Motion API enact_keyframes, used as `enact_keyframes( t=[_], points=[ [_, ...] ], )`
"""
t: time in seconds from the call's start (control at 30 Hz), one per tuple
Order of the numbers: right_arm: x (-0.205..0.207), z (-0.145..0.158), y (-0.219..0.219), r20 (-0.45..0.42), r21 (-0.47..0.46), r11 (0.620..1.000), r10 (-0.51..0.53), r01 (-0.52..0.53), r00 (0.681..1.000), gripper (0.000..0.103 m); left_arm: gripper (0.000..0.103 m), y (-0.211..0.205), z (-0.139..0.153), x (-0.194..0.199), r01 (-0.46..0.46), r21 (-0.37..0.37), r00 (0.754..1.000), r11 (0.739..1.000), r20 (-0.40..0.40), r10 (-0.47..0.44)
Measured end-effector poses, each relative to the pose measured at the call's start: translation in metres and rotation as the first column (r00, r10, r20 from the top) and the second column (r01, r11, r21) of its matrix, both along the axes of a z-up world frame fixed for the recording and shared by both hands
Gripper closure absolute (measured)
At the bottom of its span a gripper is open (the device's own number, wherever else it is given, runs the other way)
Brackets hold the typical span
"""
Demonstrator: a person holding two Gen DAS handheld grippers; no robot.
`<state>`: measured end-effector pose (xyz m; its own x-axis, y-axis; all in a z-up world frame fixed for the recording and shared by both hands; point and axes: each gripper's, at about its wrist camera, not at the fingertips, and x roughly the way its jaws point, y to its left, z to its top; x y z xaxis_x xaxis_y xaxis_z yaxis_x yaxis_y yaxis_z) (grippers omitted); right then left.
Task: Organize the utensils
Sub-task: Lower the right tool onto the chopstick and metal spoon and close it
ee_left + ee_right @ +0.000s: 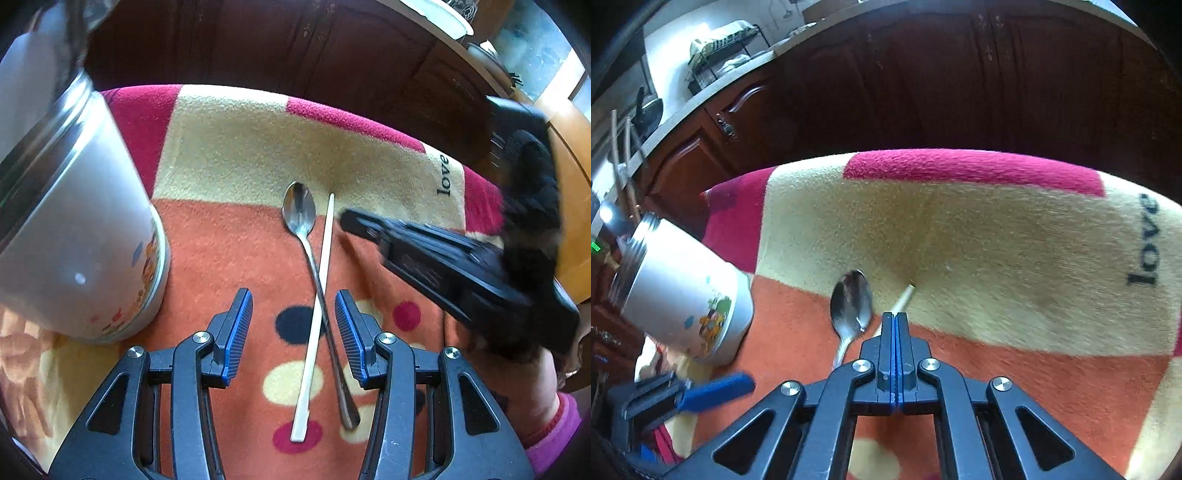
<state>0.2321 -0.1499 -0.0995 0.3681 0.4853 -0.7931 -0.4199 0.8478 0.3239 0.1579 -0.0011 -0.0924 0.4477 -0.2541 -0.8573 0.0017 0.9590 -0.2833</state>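
A long steel spoon (309,254) and a pale chopstick (317,306) lie crossed on the patterned blanket (229,155). My left gripper (294,317) is open, its blue pads on either side of the crossing, just above the cloth. My right gripper (894,317) is shut and empty, its tip hovering close over the chopstick (903,300) beside the spoon bowl (851,302); it shows in the left wrist view (351,221) at the right. A white cartoon-print container (85,236) stands at the left, and shows in the right wrist view (690,299).
Dark wooden cabinets (295,48) stand behind the blanket's far edge. A counter with a dish rack (720,55) is at the back left. The person's hand in a pink sleeve (554,424) is at the right.
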Motion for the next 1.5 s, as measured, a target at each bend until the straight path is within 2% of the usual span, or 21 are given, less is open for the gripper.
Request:
enact_keyframes(
  t=[0.07, 0.1, 0.2, 0.33, 0.5, 0.63, 0.8, 1.03, 1.1, 1.17, 1.27, 1.33, 1.47, 1.5],
  points=[
    [-0.003, 0.002, -0.014, 0.014, -0.025, 1.0, -0.004, 0.004, 1.0, 0.103, 0.057, -0.002, 0.0, 0.007, -0.006, 0.002, 1.0, 1.0, 0.011, 0.006],
    [-0.002, 0.0, -0.023, -0.008, -0.019, 1.0, -0.014, 0.014, 1.0, 0.103, 0.057, -0.004, -0.002, 0.011, -0.01, 0.005, 1.0, 1.0, 0.013, 0.01],
    [-0.001, 0.001, -0.038, -0.057, 0.099, 0.995, -0.003, 0.009, 0.998, 0.103, 0.057, -0.005, -0.004, 0.019, -0.021, -0.016, 1.0, 1.0, 0.003, 0.021],
    [0.008, -0.004, -0.027, -0.142, 0.189, 0.982, 0.004, 0.023, 0.99, 0.1, 0.057, -0.01, -0.003, 0.018, -0.007, 0.026, 1.0, 1.0, 0.0, 0.007],
    [0.012, -0.01, 0.017, -0.156, 0.092, 0.996, 0.032, -0.018, 0.987, 0.1, 0.057, -0.006, 0.0, 0.001, 0.018, 0.06, 1.0, 0.998, -0.001, -0.018],
    [0.009, -0.013, 0.028, -0.132, 0.023, 1.0, 0.009, -0.006, 0.991, 0.099, 0.057, 0.0, 0.005, -0.014, 0.062, 0.018, 0.997, 0.998, 0.055, -0.063],
    [0.001, -0.013, 0.021, -0.108, 0.046, 0.999, 0.023, -0.018, 0.994, 0.1, 0.057, 0.006, 0.006, -0.026, 0.085, 0.008, 0.993, 0.996, 0.077, -0.085],
    [-0.023, -0.007, -0.019, -0.085, -0.024, 0.998, 0.047, -0.049, 0.995, 0.103, 0.056, 0.011, 0.007, -0.026, 0.07, -0.009, 0.995, 0.998, 0.076, -0.069],
    [-0.021, -0.007, -0.037, -0.101, 0.014, 1.0, 0.027, -0.026, 0.994, 0.103, 0.056, 0.01, 0.004, -0.022, 0.06, -0.019, 0.996, 0.998, 0.069, -0.058],
    [-0.019, -0.004, -0.046, -0.124, 0.113, 0.994, 0.023, -0.009, 0.992, 0.103, 0.056, 0.011, 0.004, -0.021, 0.054, -0.04, 0.997, 0.998, 0.064, -0.051],
    [-0.012, -0.005, -0.038, -0.181, 0.172, 0.985, 0.007, 0.025, 0.983, 0.098, 0.056, 0.01, 0.007, -0.026, 0.063, -0.03, 0.996, 0.998, 0.068, -0.06],
    [-0.008, -0.005, -0.025, -0.182, 0.17, 0.985, 0.005, 0.027, 0.983, 0.091, 0.056, 0.009, 0.007, -0.029, 0.071, -0.019, 0.995, 0.997, 0.065, -0.069],
    [-0.001, -0.005, 0.012, -0.184, 0.113, 0.993, 0.008, 0.013, 0.983, 0.091, 0.056, 0.012, 0.005, -0.033, 0.068, 0.001, 0.996, 0.998, 0.058, -0.068],
    [0.001, -0.008, 0.019, -0.186, 0.071, 0.997, -0.002, 0.015, 0.983, 0.091, 0.056, 0.014, 0.004, -0.033, 0.065, 0.003, 0.996, 0.998, 0.057, -0.065]
  ],
)
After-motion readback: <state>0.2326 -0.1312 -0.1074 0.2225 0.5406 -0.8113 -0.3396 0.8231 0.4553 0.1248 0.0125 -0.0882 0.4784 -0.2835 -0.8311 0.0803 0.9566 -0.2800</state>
